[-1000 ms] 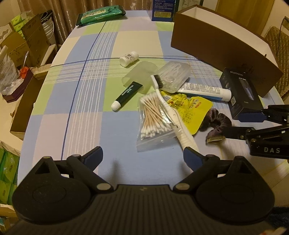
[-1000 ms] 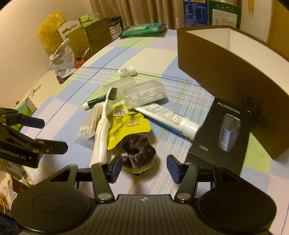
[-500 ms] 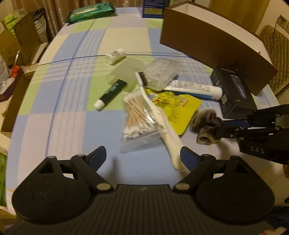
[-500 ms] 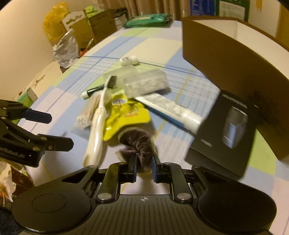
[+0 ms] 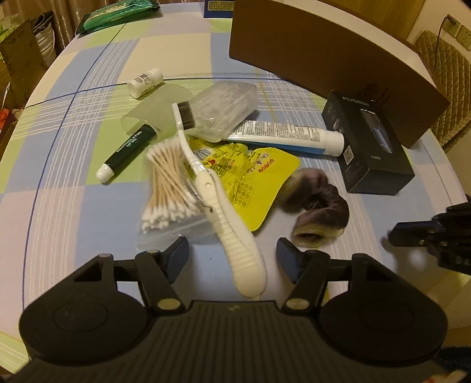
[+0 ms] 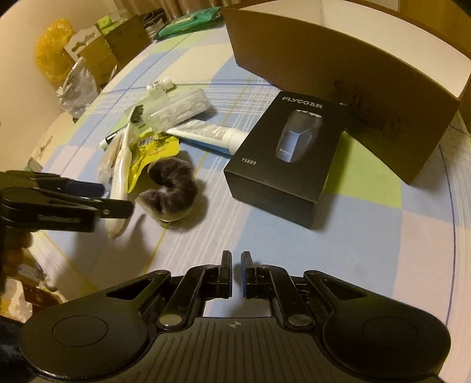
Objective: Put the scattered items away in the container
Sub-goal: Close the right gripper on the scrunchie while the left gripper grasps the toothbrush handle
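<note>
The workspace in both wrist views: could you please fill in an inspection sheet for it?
Surface: checked tablecloth, items piled mid-table.
Job's things: white brush, cotton swabs, yellow pouch, scrunchie, toothpaste tube, black shaver box, green-black tube, small white bottle, clear case; none seen in the brown container.
Clutter: green pack at far edge.
Grippers: left hand-held gripper closing around the brush handle, pads not touching; right hand-held gripper shut, empty.
Cables: nothing seen.
Surroundings: cardboard boxes, curtains.

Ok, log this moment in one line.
left hand-held gripper: closing around toothbrush handle | right hand-held gripper: shut, empty | scrunchie: on table
</note>
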The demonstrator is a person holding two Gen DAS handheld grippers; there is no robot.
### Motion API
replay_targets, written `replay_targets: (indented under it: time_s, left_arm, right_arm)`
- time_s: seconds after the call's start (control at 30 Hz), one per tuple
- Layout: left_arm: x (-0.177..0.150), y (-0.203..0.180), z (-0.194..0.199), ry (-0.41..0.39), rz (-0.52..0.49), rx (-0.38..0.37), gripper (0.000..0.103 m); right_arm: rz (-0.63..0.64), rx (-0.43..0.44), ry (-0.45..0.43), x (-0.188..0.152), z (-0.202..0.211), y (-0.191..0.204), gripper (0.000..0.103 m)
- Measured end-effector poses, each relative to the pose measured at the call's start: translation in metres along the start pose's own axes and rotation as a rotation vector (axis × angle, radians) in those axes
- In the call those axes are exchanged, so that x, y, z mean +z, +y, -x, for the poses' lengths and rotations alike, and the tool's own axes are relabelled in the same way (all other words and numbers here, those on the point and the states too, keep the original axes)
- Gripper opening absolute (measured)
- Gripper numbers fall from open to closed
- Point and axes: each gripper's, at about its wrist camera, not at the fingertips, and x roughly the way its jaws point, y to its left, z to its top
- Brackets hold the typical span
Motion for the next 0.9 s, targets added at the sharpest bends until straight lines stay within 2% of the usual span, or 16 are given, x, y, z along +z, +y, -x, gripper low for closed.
replay_targets:
  time_s: [0.03,0.07,0.13,0.17,0.23,0.27,0.3,0.5,0.6,0.73,0.8,0.87,0.9]
  left_arm:
    - [0.000,-0.001,-0.002,-0.002,-0.003,0.009,0.041]
    - [-0.001,-0.002,-0.003,-0.011,-0.011,0.022,0.039]
    - [-0.003,-0.004,-0.003,-0.022,-0.035,0.042,0.027]
    - [-0.004,-0.003,-0.002,-0.023,-0.037,0.042,0.026]
    - [-0.007,0.002,0.002,-0.015,-0.017,0.034,0.024]
    - [-0.010,0.005,0.004,-0.009,-0.009,0.034,0.023]
    - [-0.014,0.007,0.007,-0.004,-0.010,0.033,0.023]
    - [-0.034,0.015,0.023,0.036,-0.039,0.031,0.024]
    - [-0.029,0.014,0.020,0.031,-0.018,0.044,0.034]
    - [-0.017,0.011,0.009,0.007,-0.014,0.071,0.035]
    - [-0.012,0.009,0.004,-0.012,-0.032,0.084,0.034]
    - [-0.011,0.008,0.002,-0.030,-0.040,0.083,0.021]
    - [-0.010,0.008,0.002,-0.035,-0.046,0.083,0.019]
  right_arm:
    - [0.002,0.002,0.000,0.000,0.000,0.000,0.004]
    - [0.004,0.003,0.001,0.000,-0.001,-0.001,0.004]
    - [0.014,0.008,0.001,0.000,-0.001,-0.001,0.007]
    - [0.018,0.013,-0.001,0.000,-0.001,-0.002,0.012]
    - [0.025,0.019,-0.009,0.003,-0.001,-0.001,0.028]
    - [0.032,0.023,-0.017,0.004,-0.001,0.001,0.042]
    - [0.040,0.028,-0.025,0.006,-0.001,0.003,0.050]
    - [0.076,0.057,-0.019,0.012,-0.005,0.009,0.054]
    - [0.080,0.064,-0.011,0.013,-0.007,0.010,0.055]
    - [0.090,0.066,-0.012,0.014,-0.008,0.012,0.056]
    - [0.087,0.064,-0.016,0.014,-0.007,0.011,0.056]
    - [0.084,0.063,-0.020,0.014,-0.007,0.011,0.056]
    - [0.083,0.065,-0.021,0.014,-0.007,0.011,0.056]
